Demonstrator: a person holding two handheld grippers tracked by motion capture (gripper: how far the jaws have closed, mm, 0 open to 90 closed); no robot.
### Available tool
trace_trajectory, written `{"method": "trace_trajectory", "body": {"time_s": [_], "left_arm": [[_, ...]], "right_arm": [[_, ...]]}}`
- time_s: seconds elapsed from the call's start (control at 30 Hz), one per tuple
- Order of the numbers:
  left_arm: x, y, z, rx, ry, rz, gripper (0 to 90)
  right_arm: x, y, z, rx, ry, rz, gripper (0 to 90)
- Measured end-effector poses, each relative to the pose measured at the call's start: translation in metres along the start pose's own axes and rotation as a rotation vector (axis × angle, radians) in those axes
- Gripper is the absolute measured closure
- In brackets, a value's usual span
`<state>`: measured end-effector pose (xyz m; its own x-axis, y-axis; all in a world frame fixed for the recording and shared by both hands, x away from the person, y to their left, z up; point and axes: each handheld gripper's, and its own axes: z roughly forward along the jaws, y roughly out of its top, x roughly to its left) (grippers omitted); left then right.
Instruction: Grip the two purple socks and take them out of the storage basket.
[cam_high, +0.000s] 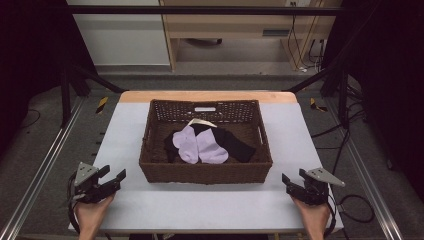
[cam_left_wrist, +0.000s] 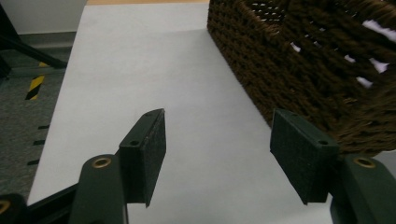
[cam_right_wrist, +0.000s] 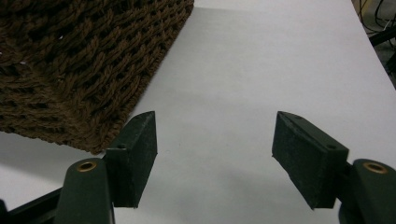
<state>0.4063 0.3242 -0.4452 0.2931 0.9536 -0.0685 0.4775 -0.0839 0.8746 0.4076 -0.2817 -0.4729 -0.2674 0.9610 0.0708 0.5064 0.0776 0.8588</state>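
Grey bench (cam_high: 150, 205) carries a brown basket (cam_high: 205, 172) holding purple socks (cam_high: 200, 146) and black socks (cam_high: 235, 142) — left claw (cam_high: 114, 173) and right claw (cam_high: 293, 176) both gape wide, empty, flanking its front corners.

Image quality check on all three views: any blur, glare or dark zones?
High view: soft overall, both edges fall to black, the white tabletop evenly lit, the black socks lose detail inside the brown woven basket. Left gripper view: near basket weave blurred. Right gripper view: tabletop bright, no hard glare.
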Motion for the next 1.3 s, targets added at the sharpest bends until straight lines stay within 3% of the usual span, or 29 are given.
{"method": "trace_trajectory", "body": {"time_s": [0.3,0.57,0.9,1.3], "left_arm": [[-0.009,0.007,-0.006,-0.024,-0.003,-0.001,36.3],[-0.012,0.014,-0.009,-0.039,-0.028,-0.015,36.2],[-0.015,0.027,-0.017,-0.073,-0.042,-0.011,36.1],[-0.02,0.037,-0.02,-0.089,-0.055,-0.012,36.0]], "right_arm": [[0.001,0.0,0.003,0.014,0.01,-0.022,29.8],[0.001,0.0,0.001,0.005,0.023,-0.011,29.9],[0.001,0.003,0.0,0.001,0.016,-0.005,29.9],[0.005,0.009,-0.001,-0.009,0.008,-0.032,30.3]]}}
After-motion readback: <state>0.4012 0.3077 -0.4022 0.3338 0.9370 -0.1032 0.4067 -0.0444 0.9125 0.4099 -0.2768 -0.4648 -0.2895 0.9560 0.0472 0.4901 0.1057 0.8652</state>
